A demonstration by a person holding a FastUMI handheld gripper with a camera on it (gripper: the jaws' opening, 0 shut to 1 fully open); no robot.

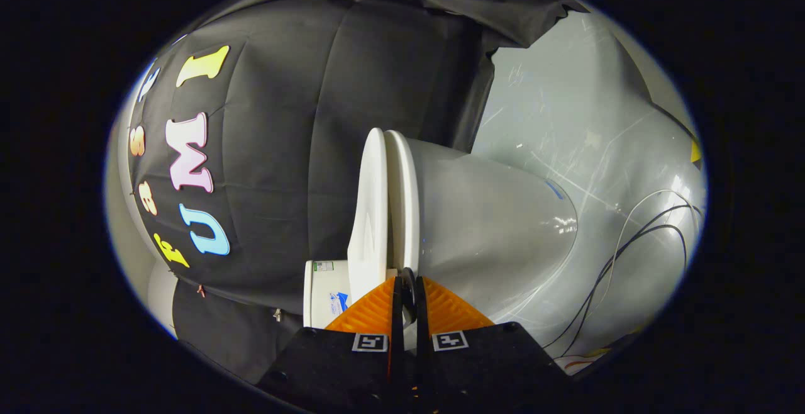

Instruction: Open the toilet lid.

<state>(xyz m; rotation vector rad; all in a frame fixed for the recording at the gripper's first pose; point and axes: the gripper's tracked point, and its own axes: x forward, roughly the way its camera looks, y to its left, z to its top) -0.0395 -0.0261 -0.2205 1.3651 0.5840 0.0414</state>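
The glossy white plastic toilet lid (pixel 368 212) lies almost flat against the white seat (pixel 402 200), on the white ceramic bowl (pixel 497 225). The tongs (pixel 407 304) look nearly together at the lid's edge; whether they pinch it is unclear. A shallow hold on that slick rim may slip, dropping the lid.

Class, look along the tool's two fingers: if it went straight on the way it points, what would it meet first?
The toilet lid: the tool, nearly shut, has its rim just ahead of the fingertips, perhaps already touching; depth is unclear.
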